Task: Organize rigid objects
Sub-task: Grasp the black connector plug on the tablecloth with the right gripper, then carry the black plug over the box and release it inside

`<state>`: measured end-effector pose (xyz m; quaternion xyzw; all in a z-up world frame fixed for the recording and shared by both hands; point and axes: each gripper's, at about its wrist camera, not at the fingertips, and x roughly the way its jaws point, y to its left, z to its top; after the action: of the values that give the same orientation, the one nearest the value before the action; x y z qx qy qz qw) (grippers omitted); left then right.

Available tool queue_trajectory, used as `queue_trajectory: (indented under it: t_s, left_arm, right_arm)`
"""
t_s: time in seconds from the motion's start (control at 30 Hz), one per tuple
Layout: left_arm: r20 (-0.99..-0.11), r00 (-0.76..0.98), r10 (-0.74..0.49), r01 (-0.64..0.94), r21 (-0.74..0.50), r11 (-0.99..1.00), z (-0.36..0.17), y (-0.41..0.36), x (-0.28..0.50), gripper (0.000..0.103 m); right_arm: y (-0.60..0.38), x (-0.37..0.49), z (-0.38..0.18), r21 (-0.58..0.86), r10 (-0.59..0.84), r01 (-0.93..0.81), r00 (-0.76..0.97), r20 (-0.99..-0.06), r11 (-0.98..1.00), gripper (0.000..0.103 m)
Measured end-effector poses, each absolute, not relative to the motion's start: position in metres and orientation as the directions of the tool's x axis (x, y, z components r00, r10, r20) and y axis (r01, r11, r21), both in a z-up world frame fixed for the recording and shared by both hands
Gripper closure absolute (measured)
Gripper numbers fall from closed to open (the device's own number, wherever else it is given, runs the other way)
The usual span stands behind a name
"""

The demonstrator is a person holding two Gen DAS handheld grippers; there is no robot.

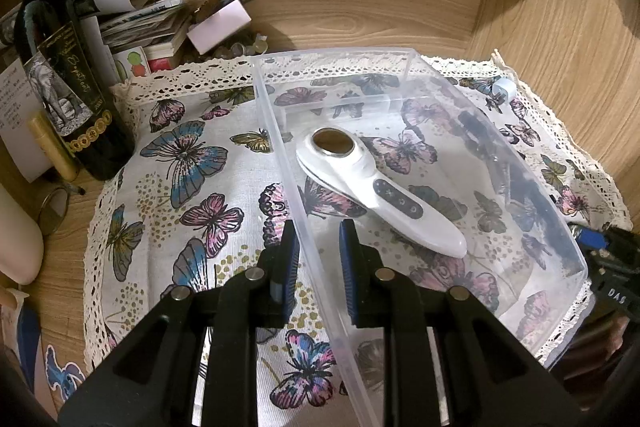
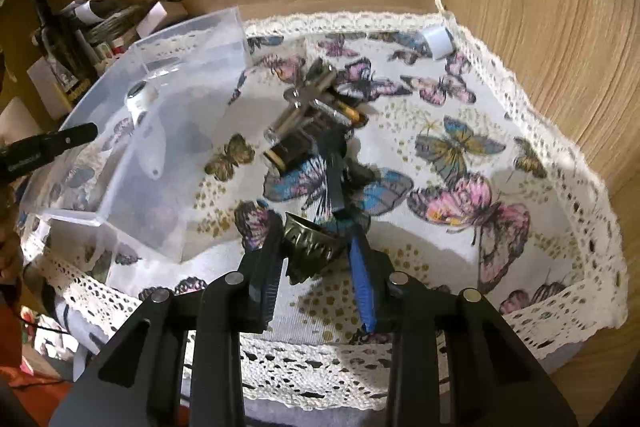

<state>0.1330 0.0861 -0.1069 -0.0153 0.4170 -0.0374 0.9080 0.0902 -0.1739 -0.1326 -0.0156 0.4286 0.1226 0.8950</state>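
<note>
A clear plastic bin (image 1: 416,67) stands on the butterfly cloth (image 1: 188,163) and holds a white handheld device (image 1: 372,183). My left gripper (image 1: 319,231) straddles the bin's left wall, one finger on each side, with gaps showing. In the right wrist view my right gripper (image 2: 316,243) is shut on a dark metal machine-like object (image 2: 312,147) with brass and chrome parts, holding it by its dark ridged end (image 2: 310,247) above the cloth (image 2: 460,167). The bin (image 2: 168,67) lies to its left.
A dark wine bottle (image 1: 64,83), papers and small boxes (image 1: 160,19) crowd the back left. Wooden walls (image 1: 560,27) close the back and right. A small white block (image 2: 438,41) lies at the cloth's far right corner.
</note>
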Motion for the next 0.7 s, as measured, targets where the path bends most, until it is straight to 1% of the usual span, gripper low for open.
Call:
queue_trajectory:
  t_s: [0.27,0.53,0.7]
  left_arm:
    - [-0.751,0.656,-0.081,0.054,-0.061,0.997,-0.104,0.085,0.130,0.083]
    - [-0.744,0.662,-0.090,0.053,-0.073,0.996,-0.100,0.085,0.129,0.083]
    - [-0.739,0.667,-0.096,0.055,-0.081,0.995,-0.100,0.087,0.130,0.083]
  right_arm:
    - [-0.161,0.100,-0.097,0.030,0.214,-0.274,0.676,-0.705,0.961,0.073]
    - [-0.138,0.116,-0.072,0.053,0.295,-0.342,0.708,-0.642,0.938,0.073]
    - [-0.113,0.130,-0.061,0.013,0.323,-0.398,0.724,-0.610,0.917,0.073]
